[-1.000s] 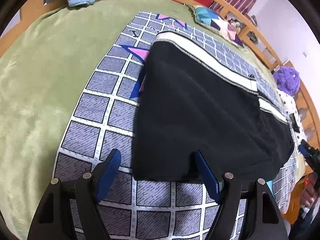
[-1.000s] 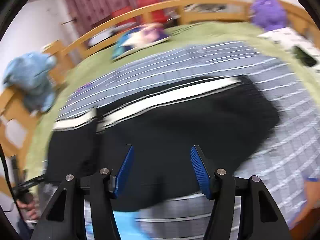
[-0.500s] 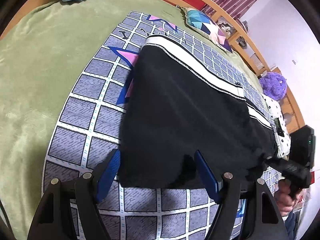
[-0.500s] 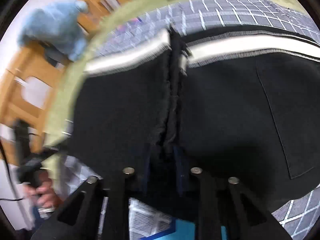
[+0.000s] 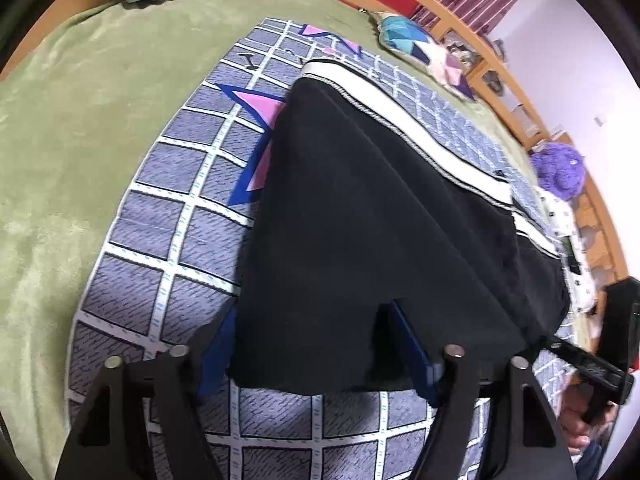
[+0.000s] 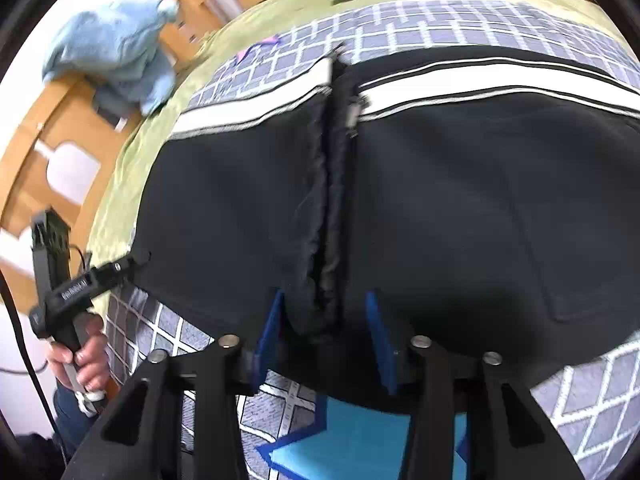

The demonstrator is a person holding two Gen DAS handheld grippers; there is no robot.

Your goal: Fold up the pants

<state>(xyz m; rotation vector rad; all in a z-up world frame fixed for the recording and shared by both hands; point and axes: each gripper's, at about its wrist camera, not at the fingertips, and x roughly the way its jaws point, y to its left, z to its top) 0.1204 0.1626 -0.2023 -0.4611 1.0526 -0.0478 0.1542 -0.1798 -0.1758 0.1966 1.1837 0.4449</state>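
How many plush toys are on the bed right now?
2: a blue plush toy at the bed's far corner by the wooden rail, and a purple plush toy near the opposite rail. Others may be hidden.

Bedroom: wooden-framed bed [image 5: 452, 24], plush toys [image 6: 116, 56]

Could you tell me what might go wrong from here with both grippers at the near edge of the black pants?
1. The right gripper straddles the bunched fold but its jaws are opening with the pads clear of it; lifting now would likely leave the pants behind.
2. The left gripper is closing over the pants' edge; it could also pinch the checked mat underneath.
3. If only one side grips, the fold may skew.
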